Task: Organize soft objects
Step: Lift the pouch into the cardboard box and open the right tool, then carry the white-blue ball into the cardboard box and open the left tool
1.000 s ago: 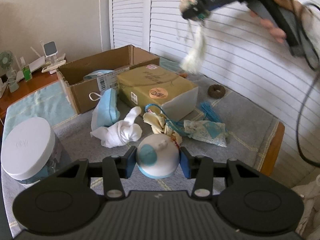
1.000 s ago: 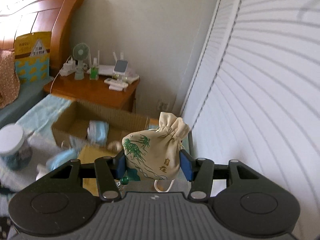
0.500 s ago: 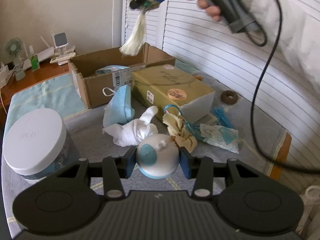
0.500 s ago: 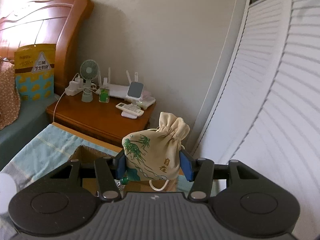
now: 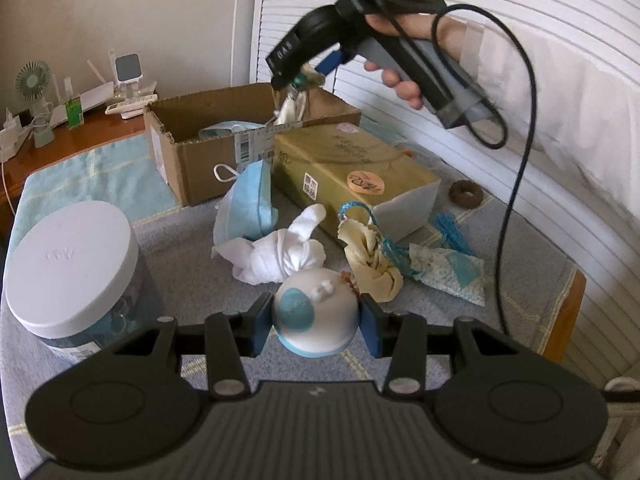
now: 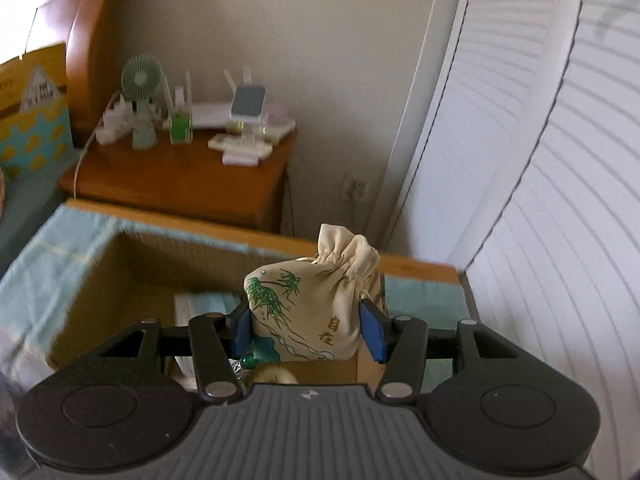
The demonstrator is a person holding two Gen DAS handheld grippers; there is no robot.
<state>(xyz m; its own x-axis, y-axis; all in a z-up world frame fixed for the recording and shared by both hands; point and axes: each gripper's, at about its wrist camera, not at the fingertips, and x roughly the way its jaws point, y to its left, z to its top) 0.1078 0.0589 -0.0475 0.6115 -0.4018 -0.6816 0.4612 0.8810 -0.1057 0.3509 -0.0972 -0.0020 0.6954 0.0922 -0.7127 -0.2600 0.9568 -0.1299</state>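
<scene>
My left gripper [image 5: 316, 322] is shut on a white and blue soft ball [image 5: 316, 316], held low over the grey table cloth [image 5: 200, 264]. My right gripper [image 6: 308, 330] is shut on a cream drawstring pouch [image 6: 308, 312] with green bamboo print and holds it over the open cardboard box [image 6: 132, 264]. In the left wrist view the right gripper [image 5: 304, 74] hangs above that box [image 5: 192, 148], with the pouch's tassel [image 5: 290, 110] dangling into it. Blue face masks lie in the box [image 5: 224, 132] and against its front [image 5: 248, 204].
On the table lie a white knotted cloth [image 5: 280, 256], a yellow twisted cloth [image 5: 368, 260], a blue patterned sachet [image 5: 448, 272], a brown ring [image 5: 466, 194], a tan parcel [image 5: 352, 176] and a white-lidded jar [image 5: 68, 264]. A nightstand [image 6: 180, 176] with a fan stands behind. Louvred doors [image 6: 540, 200] are right.
My right gripper has come down and left with the pouch, from high in the air to just above the open box. The left gripper has stayed put with the ball.
</scene>
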